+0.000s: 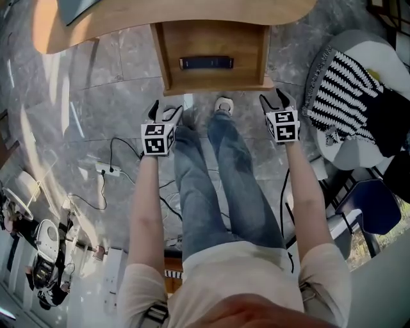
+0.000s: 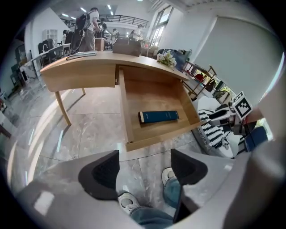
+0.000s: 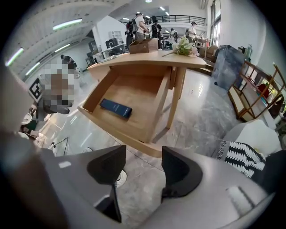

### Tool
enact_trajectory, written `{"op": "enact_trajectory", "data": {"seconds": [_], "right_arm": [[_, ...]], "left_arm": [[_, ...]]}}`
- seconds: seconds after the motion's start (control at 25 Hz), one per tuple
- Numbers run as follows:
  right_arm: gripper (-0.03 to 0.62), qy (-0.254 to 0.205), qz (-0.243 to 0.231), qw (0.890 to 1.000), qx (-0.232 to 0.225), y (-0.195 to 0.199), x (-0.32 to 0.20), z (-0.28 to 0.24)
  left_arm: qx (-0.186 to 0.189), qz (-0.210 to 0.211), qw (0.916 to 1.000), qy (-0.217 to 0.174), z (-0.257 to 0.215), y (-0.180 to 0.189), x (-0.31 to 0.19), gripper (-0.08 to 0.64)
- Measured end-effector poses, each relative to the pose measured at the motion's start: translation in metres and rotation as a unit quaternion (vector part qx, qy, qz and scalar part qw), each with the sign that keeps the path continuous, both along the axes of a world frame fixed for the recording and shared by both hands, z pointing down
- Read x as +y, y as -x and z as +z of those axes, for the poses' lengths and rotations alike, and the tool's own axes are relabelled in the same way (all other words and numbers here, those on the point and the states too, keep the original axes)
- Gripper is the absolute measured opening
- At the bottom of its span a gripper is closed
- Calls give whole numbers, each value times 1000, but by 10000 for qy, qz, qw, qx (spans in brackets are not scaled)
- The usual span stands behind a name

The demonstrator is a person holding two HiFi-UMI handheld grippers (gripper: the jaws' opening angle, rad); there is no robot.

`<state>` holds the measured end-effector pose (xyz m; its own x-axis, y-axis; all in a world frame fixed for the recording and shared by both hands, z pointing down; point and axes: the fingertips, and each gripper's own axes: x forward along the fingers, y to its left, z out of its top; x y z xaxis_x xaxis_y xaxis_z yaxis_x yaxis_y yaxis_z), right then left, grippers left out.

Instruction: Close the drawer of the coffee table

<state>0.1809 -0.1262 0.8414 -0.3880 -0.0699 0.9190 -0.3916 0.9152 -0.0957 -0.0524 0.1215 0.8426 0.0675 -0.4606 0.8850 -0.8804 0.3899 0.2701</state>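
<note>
drawer [image 1: 218,83] pulled well out of the desk [image 1: 192,14] at 12 o'clock, book [image 1: 205,63] inside. left tongs [image 1: 165,113] and right tongs [image 1: 276,100] released, empty, near its front corners at 7 and 5. rigid wood, probably slides easy; push the front rail evenly or it racks.

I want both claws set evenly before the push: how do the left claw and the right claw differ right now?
The left claw hangs short of the left front corner of the open drawer; the right claw sits closer to its right front corner. The left claw's jaws look wider apart than the right claw's. Shared: both are open, empty and touch nothing.
</note>
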Motion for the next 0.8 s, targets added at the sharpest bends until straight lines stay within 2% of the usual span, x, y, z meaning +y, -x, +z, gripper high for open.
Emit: {"op": "enact_trajectory", "data": {"seconds": [0.32, 0.52, 0.64, 0.8], "right_arm": [[285, -111, -316, 9988, 359, -2, -13, 50], [285, -51, -428, 9979, 492, 0, -18, 70], [282, -9, -448, 9977, 500, 4, -19, 75], [236, -50, -470, 9977, 488, 6, -18, 76]], "left_arm": [[-55, 206, 9997, 139, 46, -2, -9, 360], [-109, 136, 9996, 206, 67, 6, -16, 360], [-191, 153, 9995, 206, 73, 11, -24, 360], [-275, 189, 9993, 186, 73, 15, -33, 341]]}}
